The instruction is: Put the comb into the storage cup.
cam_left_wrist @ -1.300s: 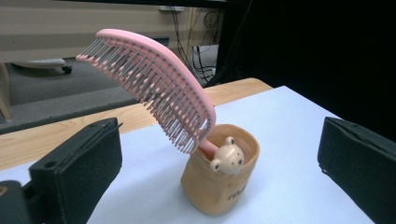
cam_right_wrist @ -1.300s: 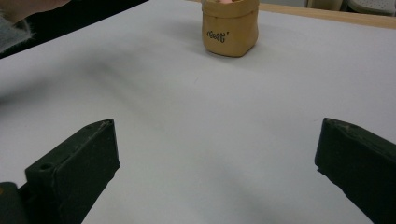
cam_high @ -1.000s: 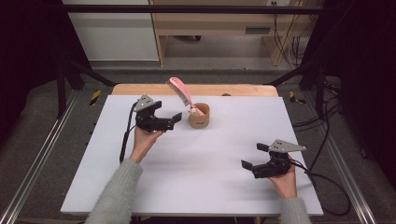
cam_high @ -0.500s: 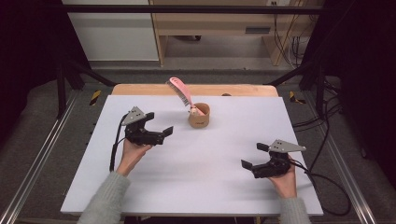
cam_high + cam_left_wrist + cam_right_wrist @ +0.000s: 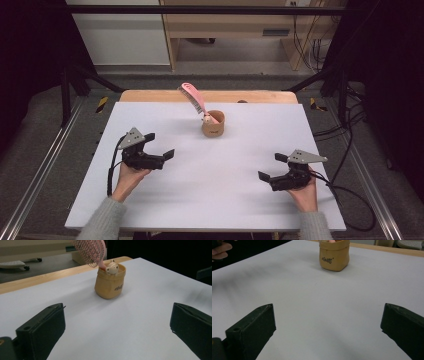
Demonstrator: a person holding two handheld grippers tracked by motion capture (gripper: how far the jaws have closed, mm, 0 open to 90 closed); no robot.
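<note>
Left gripper [image 5: 161, 150] low over table [image 5: 210, 200], jaws wide, empty, right gripper [image 5: 270, 167] likewise, both angled toward pouch [image 5: 213, 125]

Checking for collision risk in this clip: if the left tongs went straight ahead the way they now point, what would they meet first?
Probably the small tan pouch holding the pink hairbrush. In the left gripper view it sits ahead, slightly left of centre between the open jaws of the left tongs, with bare white table before it. Depth is unclear, so they might just pass beside it.

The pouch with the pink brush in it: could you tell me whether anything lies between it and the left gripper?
Nothing visible does. Only bare white table lies between the open left gripper and the pouch; the brush leans out of its top.
</note>
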